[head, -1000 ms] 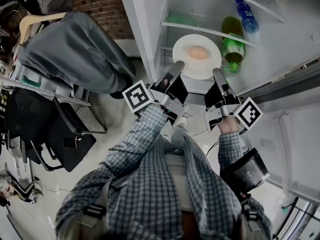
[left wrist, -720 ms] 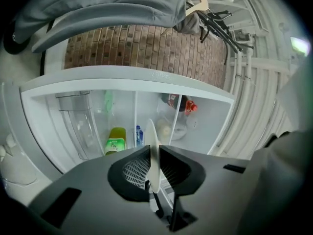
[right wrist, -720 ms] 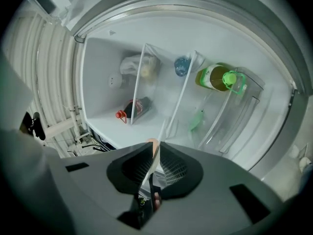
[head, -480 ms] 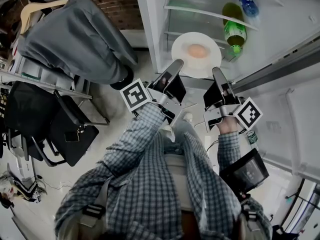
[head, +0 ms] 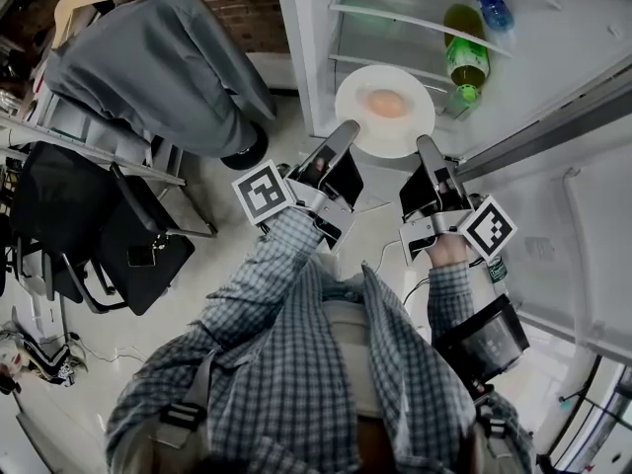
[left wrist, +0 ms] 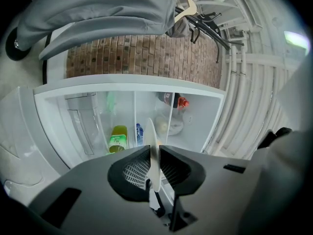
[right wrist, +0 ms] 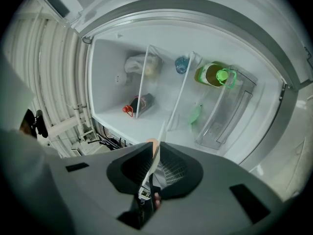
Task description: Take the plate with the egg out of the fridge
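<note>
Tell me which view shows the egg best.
Head view: the egg is seen whole from above on the plate, whose near rim the left tool and right tool clamp. Right gripper view shows only an orange sliver over the edge-on plate; left gripper view shows the plate's edge, hardly any egg.

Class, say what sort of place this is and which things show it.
Probably an office or workroom corner: an open fridge beside a brick wall, black chairs, a hung grey coat.
</note>
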